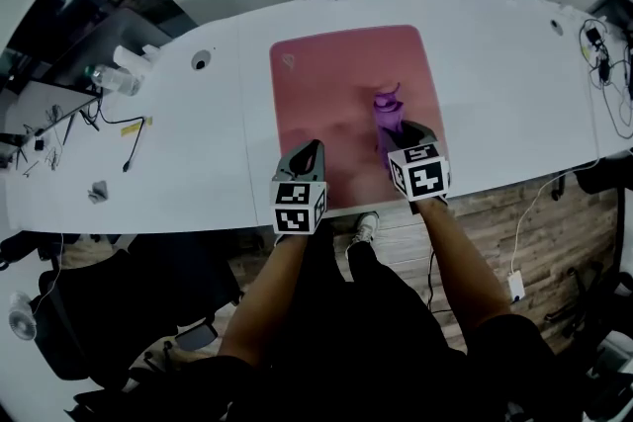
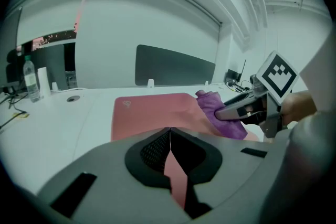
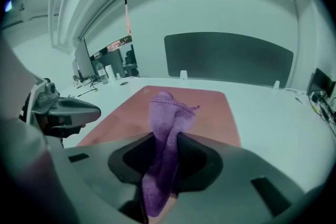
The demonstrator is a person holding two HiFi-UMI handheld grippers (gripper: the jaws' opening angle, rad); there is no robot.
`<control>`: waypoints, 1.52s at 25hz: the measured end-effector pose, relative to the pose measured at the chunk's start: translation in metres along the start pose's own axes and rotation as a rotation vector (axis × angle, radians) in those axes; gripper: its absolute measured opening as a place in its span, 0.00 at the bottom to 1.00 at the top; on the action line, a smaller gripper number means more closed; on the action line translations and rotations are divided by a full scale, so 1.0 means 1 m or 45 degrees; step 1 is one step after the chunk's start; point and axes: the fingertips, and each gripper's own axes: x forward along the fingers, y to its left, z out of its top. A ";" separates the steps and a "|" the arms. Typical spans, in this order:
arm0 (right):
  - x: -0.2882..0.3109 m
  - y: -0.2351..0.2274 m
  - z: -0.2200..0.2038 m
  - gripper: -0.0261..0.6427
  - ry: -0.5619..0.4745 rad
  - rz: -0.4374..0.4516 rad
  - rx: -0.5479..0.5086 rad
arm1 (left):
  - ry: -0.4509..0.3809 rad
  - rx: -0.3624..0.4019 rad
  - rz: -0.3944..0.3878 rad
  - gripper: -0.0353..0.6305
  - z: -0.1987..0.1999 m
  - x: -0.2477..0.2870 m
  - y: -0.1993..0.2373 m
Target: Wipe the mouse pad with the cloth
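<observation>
You are pinching the purple terry cloth [image 3: 167,113] between the jaws of your right gripper [image 1: 404,135], over the near right part of the pink rectangular mouse pad [image 1: 331,84]. Your left gripper [image 2: 169,141] is hovering beside it, jaws together and empty. The wiping looks ready to begin: press the cloth flat, then sweep it across.

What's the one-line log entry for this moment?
right gripper: shut on purple cloth | left gripper: shut, empty | mouse pad: both grippers over its near part
</observation>
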 end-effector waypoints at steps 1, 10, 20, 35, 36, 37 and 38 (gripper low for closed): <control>0.004 0.015 0.000 0.23 0.002 0.036 0.005 | 0.001 -0.009 0.019 0.09 -0.002 -0.005 0.008; 0.029 0.154 -0.022 0.23 0.099 0.353 -0.055 | 0.015 -0.110 0.186 0.09 -0.033 -0.045 0.063; 0.043 0.226 -0.040 0.23 0.186 0.480 -0.145 | 0.046 -0.216 0.323 0.09 -0.074 -0.083 0.101; 0.050 0.229 -0.050 0.22 0.234 0.409 -0.221 | 0.052 -0.227 0.309 0.09 -0.079 -0.078 0.099; 0.049 0.226 -0.051 0.22 0.238 0.404 -0.219 | 0.055 -0.220 0.301 0.09 -0.078 -0.076 0.096; 0.048 0.223 -0.052 0.22 0.241 0.400 -0.212 | 0.058 -0.213 0.293 0.09 -0.078 -0.074 0.093; 0.047 0.219 -0.053 0.22 0.242 0.395 -0.203 | 0.062 -0.206 0.285 0.09 -0.078 -0.073 0.090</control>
